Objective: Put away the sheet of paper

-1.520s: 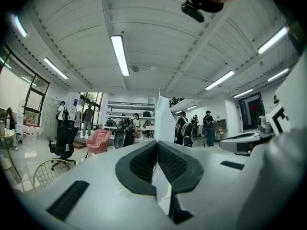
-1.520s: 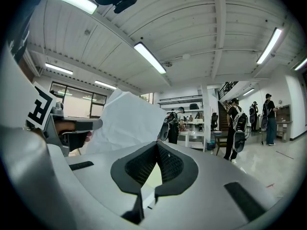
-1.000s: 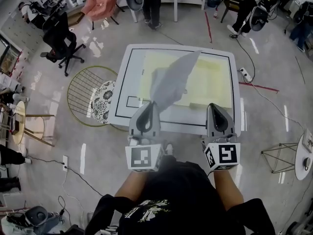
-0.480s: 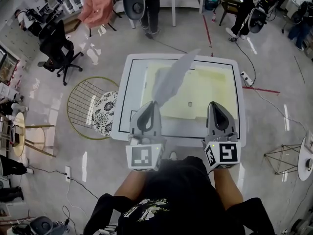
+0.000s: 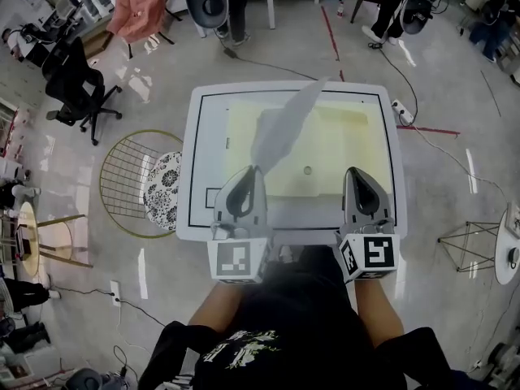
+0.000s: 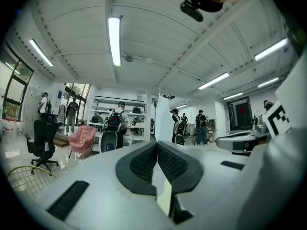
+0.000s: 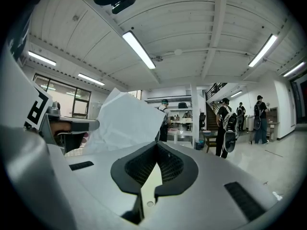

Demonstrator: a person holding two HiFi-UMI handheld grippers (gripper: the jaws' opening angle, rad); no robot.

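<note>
In the head view the sheet of paper (image 5: 284,128) stands up crumpled from the tip of my left gripper (image 5: 256,170), which is shut on its lower edge. It hangs above the white table (image 5: 199,157) and its pale yellow mat (image 5: 341,149). The left gripper view shows the paper (image 6: 161,119) edge-on, rising from the closed pads of the left gripper (image 6: 157,143). My right gripper (image 5: 355,171) is level beside it, shut and empty, over the near edge of the table. In the right gripper view the paper (image 7: 127,121) shows at the left, beyond the closed jaws of the right gripper (image 7: 156,145).
A gold wire stool (image 5: 130,177) with a patterned cushion (image 5: 165,189) stands left of the table. A black office chair (image 5: 77,75) and a pink chair (image 5: 138,10) are further left. People stand at the back. A power strip (image 5: 400,109) lies on the floor at the table's right corner.
The table has come nearer and slid down in the head view. Both grippers now reach further over its near edge. The paper stays held in the left gripper.
</note>
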